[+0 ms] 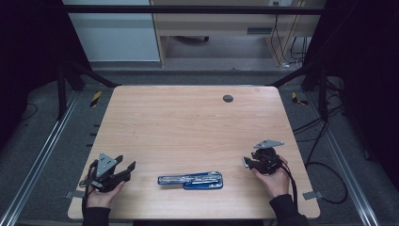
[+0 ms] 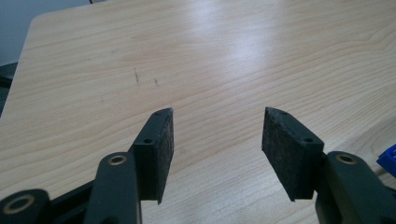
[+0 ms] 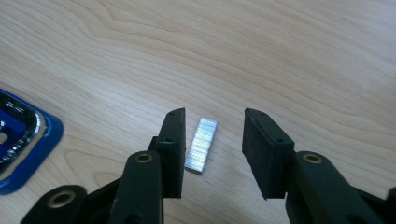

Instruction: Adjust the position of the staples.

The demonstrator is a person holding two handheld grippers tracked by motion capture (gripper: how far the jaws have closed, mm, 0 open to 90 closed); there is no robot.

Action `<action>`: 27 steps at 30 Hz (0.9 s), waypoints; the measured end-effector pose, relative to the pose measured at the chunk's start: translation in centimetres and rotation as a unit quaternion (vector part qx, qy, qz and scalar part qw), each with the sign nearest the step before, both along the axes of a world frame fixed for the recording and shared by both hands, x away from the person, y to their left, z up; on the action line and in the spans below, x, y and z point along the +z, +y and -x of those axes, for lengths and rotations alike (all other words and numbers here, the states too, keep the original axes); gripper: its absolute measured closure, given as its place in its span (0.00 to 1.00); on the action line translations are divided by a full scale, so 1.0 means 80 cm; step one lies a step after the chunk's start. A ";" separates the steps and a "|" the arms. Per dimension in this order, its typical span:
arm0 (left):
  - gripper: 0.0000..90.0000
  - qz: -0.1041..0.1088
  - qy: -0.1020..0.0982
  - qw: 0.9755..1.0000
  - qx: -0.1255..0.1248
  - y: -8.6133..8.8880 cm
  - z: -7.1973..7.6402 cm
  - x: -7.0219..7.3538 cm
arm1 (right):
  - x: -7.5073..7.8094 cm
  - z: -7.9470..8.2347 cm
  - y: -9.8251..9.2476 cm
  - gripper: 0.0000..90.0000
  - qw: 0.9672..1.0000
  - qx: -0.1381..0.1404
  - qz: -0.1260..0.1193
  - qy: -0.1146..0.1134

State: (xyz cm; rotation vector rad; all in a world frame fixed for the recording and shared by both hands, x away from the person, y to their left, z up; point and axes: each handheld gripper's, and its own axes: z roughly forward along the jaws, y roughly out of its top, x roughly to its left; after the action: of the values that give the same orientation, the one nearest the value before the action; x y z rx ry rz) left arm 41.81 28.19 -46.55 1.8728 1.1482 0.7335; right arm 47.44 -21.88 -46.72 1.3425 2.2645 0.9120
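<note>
Right gripper (image 3: 212, 140): jaws spread, straddling the staple strip (image 3: 201, 144), which lies flat on the table (image 1: 188, 122) just beside the left pad, not yet pinched. Step, as judged: picking up the strip for loading. Next move calls for closing squarely across its narrow width. Blue stapler (image 1: 190, 180) lies opened near the front edge, between the hands. Left gripper (image 2: 217, 140): jaws wide, empty. Open room ahead.

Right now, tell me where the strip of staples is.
The strip of staples lies flat on the table between the open jaws of the right hand-held gripper, in the right gripper view, with the blue stapler at the left.
</note>
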 end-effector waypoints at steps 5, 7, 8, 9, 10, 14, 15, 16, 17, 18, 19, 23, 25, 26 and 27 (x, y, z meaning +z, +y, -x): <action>0.50 -0.004 0.010 1.000 0.003 0.000 -0.001 -0.001 | -0.003 -0.005 0.009 0.74 1.000 -0.013 0.013 0.013; 0.50 -0.006 0.010 1.000 0.004 -0.001 -0.001 -0.001 | -0.005 -0.009 0.012 0.74 1.000 -0.014 0.012 0.022; 0.50 -0.008 0.010 1.000 0.002 -0.002 -0.001 0.000 | -0.006 -0.010 0.012 0.75 1.000 -0.015 0.013 0.023; 0.50 -0.009 0.010 1.000 0.001 -0.002 -0.001 0.000 | -0.006 -0.012 0.013 0.76 0.999 -0.016 0.010 0.028; 0.50 -0.010 0.010 1.000 0.001 -0.002 -0.002 0.000 | -0.007 -0.013 0.014 0.76 0.999 -0.018 0.008 0.031; 0.50 -0.013 0.009 1.000 0.001 -0.003 -0.002 -0.001 | -0.010 -0.015 0.017 0.77 0.999 -0.024 0.018 0.030; 0.50 -0.015 0.010 1.000 0.000 -0.003 -0.002 -0.001 | -0.010 -0.015 0.018 0.77 0.999 -0.024 0.017 0.035; 0.50 -0.016 0.012 1.000 0.000 -0.004 -0.003 -0.002 | -0.011 -0.016 0.019 0.77 0.999 -0.025 0.018 0.036; 0.51 -0.018 0.011 1.000 -0.001 -0.004 -0.003 -0.002 | -0.011 -0.016 0.020 0.77 0.999 -0.029 0.020 0.038; 0.51 -0.020 0.009 1.000 -0.001 -0.005 -0.003 -0.002 | -0.013 -0.017 0.020 0.77 0.999 -0.028 0.022 0.038; 0.52 -0.021 0.007 1.000 -0.002 -0.006 -0.003 -0.002 | -0.013 -0.018 0.021 0.77 0.999 -0.029 0.024 0.040; 0.53 -0.030 0.005 1.000 0.001 -0.006 -0.002 -0.001 | -0.017 -0.020 0.022 0.79 0.998 -0.029 0.027 0.043; 0.53 -0.031 0.007 0.999 0.004 -0.005 -0.003 -0.001 | -0.017 -0.020 0.022 0.79 0.998 -0.032 0.024 0.047; 0.53 -0.033 0.008 0.999 0.004 -0.004 -0.003 -0.001 | -0.017 -0.020 0.022 0.79 0.998 -0.033 0.023 0.048; 0.53 -0.032 0.010 0.999 0.005 -0.004 -0.003 -0.001 | -0.018 -0.020 0.021 0.79 0.998 -0.032 0.024 0.047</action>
State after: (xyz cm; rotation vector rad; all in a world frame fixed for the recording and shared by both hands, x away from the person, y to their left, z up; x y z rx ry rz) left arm 42.06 27.88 -46.63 1.9327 1.1594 0.7678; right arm 49.02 -20.18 -48.14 1.4550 2.2840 0.7830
